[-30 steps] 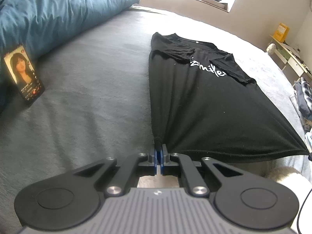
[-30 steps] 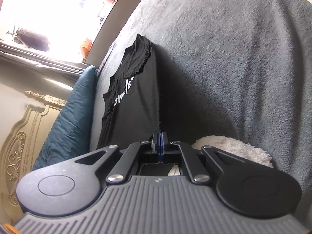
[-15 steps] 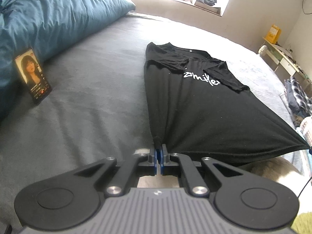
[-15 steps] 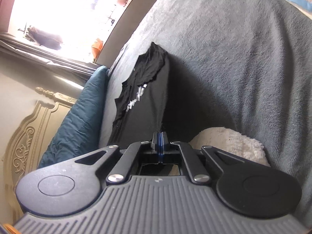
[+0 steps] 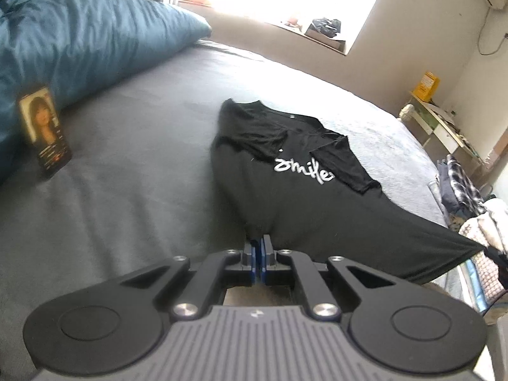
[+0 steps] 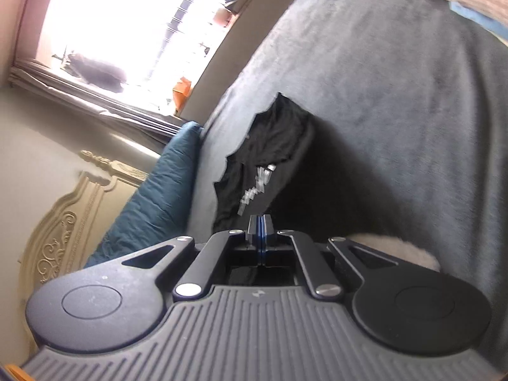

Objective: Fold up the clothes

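The left gripper (image 5: 261, 241) and right gripper (image 6: 261, 222) each pinch a near hem corner of the black T-shirt (image 5: 301, 190), whose far collar end lies on the grey bedspread (image 5: 127, 190).

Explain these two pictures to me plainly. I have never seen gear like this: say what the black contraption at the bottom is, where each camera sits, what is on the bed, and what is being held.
No robot here: a person carries one hand-held gripper in each hand, and each has a wide-angle camera looking forward along its two fingers. The black contraption is that tool's own body.

The left camera view shows the left hand-held gripper shut on the hem corner of a black T-shirt with white lettering, spread on a grey bed cover. A teal duvet lies at the left, with a phone propped against it.

The right camera view, tilted sideways, shows the right hand-held gripper shut on the same shirt's other hem corner. The hem hangs stretched between them, lifted off the bed.
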Available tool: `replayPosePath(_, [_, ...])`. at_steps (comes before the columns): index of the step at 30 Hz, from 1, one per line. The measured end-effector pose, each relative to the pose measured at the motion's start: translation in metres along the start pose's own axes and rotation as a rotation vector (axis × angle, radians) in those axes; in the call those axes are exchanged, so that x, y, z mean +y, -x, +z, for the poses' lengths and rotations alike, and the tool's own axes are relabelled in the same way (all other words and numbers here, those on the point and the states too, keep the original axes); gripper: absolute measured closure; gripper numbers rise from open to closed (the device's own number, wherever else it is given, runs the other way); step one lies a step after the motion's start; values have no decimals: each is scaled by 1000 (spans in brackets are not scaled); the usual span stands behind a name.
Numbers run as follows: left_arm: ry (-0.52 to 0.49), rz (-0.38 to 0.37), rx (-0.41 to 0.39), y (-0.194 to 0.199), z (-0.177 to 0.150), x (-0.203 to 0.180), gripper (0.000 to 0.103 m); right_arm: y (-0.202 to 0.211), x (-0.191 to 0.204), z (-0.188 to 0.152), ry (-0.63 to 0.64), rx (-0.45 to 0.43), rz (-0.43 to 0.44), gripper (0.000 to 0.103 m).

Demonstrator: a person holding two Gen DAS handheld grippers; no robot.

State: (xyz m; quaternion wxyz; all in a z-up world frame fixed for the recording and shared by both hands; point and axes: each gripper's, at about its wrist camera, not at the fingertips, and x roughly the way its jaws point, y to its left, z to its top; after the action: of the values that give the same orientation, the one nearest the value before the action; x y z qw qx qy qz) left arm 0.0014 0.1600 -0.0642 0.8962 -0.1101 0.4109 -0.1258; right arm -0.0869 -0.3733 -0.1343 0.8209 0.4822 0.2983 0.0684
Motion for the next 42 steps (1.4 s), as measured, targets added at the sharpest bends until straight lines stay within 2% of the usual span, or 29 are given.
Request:
replayPosePath(6, [-18, -25, -6, -19, 44, -6, 99, -30, 15, 35, 2, -21, 29, 103])
replayPosePath(13, [43, -47, -27, -73, 132, 4, 99, -87, 33, 105, -3, -25, 17, 103])
replayPosePath(17, [82, -36, -21, -122, 182, 13, 99, -148, 43, 160, 5, -1, 1, 103])
replayPosePath(25, [136, 14, 19, -248, 269, 35, 99, -303, 44, 253, 37, 102, -52, 103])
replayPosePath(31, [233, 22, 92, -340, 296, 65, 99, -404, 20, 289, 27, 143, -111, 103])
replayPosePath(34, [250, 19, 115, -369, 302, 71, 99, -439, 1, 298, -17, 165, -143, 103])
replayPosePath(42, [266, 6, 139, -416, 321, 77, 99, -474, -23, 316, -92, 155, -157, 103])
